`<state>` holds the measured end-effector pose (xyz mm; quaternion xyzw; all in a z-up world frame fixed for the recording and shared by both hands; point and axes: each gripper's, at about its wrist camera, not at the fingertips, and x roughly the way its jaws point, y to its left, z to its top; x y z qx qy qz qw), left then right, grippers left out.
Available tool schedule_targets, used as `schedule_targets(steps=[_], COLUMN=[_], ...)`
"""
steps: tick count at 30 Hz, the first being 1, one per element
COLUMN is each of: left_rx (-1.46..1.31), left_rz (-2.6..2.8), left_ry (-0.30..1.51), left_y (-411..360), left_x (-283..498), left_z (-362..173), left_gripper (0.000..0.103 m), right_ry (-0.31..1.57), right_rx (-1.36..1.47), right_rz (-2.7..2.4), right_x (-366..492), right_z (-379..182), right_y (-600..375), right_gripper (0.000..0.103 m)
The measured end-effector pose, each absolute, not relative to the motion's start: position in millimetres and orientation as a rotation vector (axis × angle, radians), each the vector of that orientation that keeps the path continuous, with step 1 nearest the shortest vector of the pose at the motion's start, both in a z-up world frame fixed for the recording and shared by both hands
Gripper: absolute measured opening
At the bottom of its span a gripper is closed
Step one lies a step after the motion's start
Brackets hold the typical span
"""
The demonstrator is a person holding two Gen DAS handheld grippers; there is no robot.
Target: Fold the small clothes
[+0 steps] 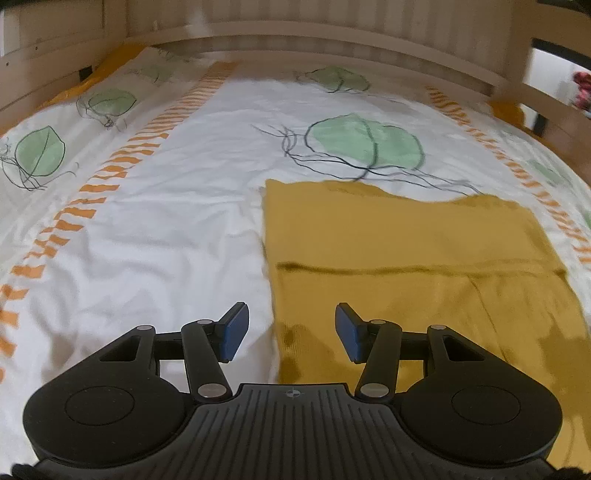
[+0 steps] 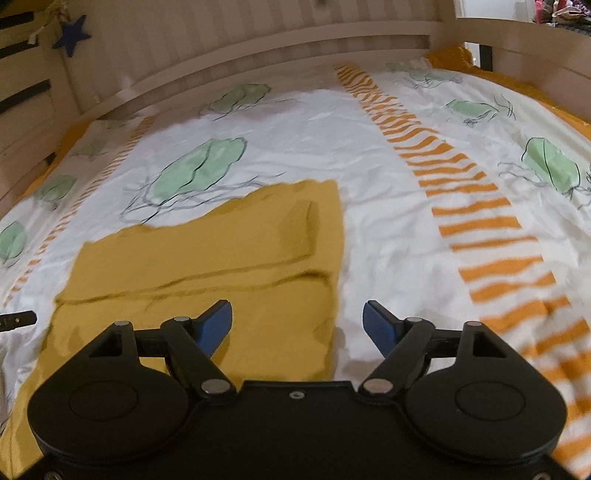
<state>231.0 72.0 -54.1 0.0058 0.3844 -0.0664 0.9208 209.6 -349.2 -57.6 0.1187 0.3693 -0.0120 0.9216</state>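
A mustard-yellow knitted garment (image 1: 406, 251) lies flat on the bed, with a folded-over layer on top; it also shows in the right wrist view (image 2: 207, 254). My left gripper (image 1: 291, 332) is open and empty, hovering over the garment's left edge near its front corner. My right gripper (image 2: 297, 328) is open and empty, hovering over the garment's right edge near its front corner. Both have blue pads (image 1: 236, 332) spread wide. The garment's nearest end is hidden under the gripper bodies.
The bed has a white cover (image 1: 166, 229) printed with green leaves and orange striped bands (image 2: 476, 221). A pale wooden bed rail (image 1: 332, 44) runs along the far side. A blue star (image 2: 72, 35) hangs on the rail at the far left.
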Motion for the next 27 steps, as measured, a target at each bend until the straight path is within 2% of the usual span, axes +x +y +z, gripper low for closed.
schedule_targets(steps=[14,27], left_rx=[-0.020,-0.048], left_rz=[-0.161,-0.116], left_ry=[0.795,0.835], left_y=[86.8,97.1], left_x=[118.2,67.3], left_z=[-47.9,-59.3], left_gripper=[0.050,0.051], right_ry=[0.777,0.802], right_rx=[0.228,0.266], right_rz=[0.017,-0.055], right_x=[107.2,44.3], right_z=[-41.2,-45.8], right_y=[-332.5,-334.3], right_gripper=[0.080,0.083])
